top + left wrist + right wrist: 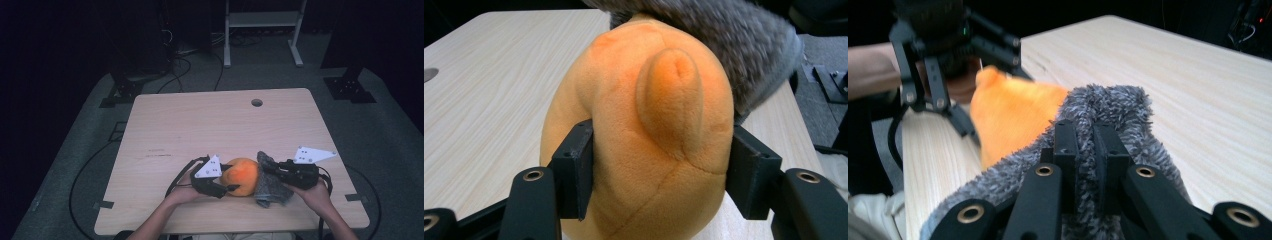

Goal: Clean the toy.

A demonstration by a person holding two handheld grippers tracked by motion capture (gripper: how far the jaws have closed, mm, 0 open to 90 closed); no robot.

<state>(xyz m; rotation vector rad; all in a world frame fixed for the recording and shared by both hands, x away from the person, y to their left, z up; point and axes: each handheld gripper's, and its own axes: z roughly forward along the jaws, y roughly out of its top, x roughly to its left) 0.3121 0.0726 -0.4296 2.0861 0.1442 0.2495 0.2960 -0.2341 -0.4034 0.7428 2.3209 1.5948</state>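
Note:
An orange plush toy lies near the front edge of the wooden table. My left gripper comes at it from the left, and in the left gripper view its jaws press into both sides of the orange plush toy. A grey fuzzy cloth lies against the toy's right side. My right gripper is shut on a fold of the grey fuzzy cloth, and the pile bulges around the right gripper. The cloth drapes over the far side of the toy.
A round cable hole sits in the far part of the tabletop. Beyond the table, cables trail over the grey floor beside a white metal frame and black stand bases. Both forearms enter at the front edge.

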